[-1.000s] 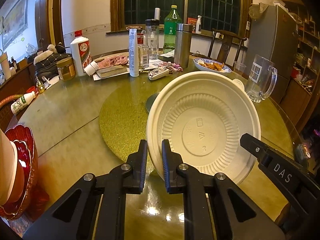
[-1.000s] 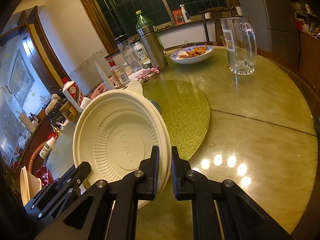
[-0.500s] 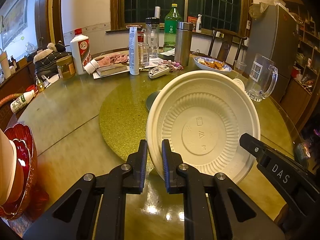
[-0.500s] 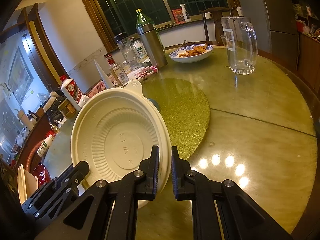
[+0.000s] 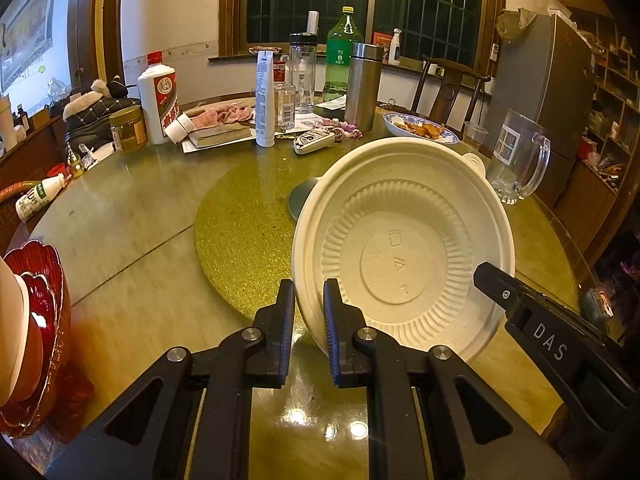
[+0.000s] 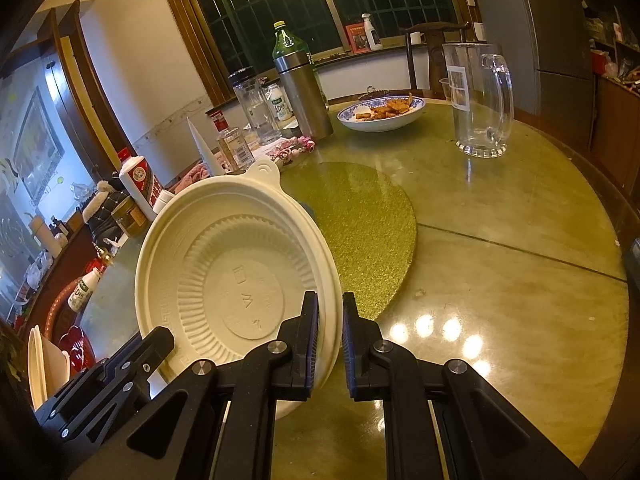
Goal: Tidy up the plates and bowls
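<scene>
A cream disposable plate is held tilted on edge above the round table, its embossed underside facing both cameras. My left gripper is shut on the plate's left rim. My right gripper is shut on the opposite rim, and its black finger shows at the plate's right edge in the left wrist view. The left gripper's finger appears low at the left in the right wrist view. Red glass bowls and a cream bowl stack sit at the table's left edge.
A gold glitter mat lies mid-table with a small grey dish behind the plate. A blue-rimmed plate of food, a glass mug, a steel flask, bottles and clutter line the far side.
</scene>
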Available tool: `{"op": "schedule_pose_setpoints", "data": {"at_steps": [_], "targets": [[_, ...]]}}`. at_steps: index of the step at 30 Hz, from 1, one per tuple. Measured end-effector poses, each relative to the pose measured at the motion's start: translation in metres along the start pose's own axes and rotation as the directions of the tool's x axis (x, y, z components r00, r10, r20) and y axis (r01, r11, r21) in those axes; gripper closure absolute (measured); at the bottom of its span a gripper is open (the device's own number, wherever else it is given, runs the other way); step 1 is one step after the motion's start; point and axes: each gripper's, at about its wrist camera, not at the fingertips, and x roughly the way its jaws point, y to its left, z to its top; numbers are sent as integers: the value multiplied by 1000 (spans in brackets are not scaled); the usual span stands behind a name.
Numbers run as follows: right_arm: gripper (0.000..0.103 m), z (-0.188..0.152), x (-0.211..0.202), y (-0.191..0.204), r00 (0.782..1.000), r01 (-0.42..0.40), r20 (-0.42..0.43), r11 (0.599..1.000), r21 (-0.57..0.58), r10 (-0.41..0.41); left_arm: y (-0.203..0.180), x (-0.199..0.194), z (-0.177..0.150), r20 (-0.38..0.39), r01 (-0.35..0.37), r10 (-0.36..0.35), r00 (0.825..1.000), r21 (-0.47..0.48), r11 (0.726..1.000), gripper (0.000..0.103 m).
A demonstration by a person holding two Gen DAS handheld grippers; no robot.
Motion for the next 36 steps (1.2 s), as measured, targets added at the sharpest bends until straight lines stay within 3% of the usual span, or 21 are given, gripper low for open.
{"op": "schedule_pose_setpoints", "data": {"at_steps": [23, 36], "targets": [[92, 1, -1, -1, 1000, -29, -1, 1000, 5, 29, -2, -3, 0, 19, -25, 25, 1000, 6, 1000, 91], [92, 1, 0, 2, 999, -44, -14, 999, -7, 44, -4, 3, 2, 11, -86, 86, 996, 13, 996, 90]]}}
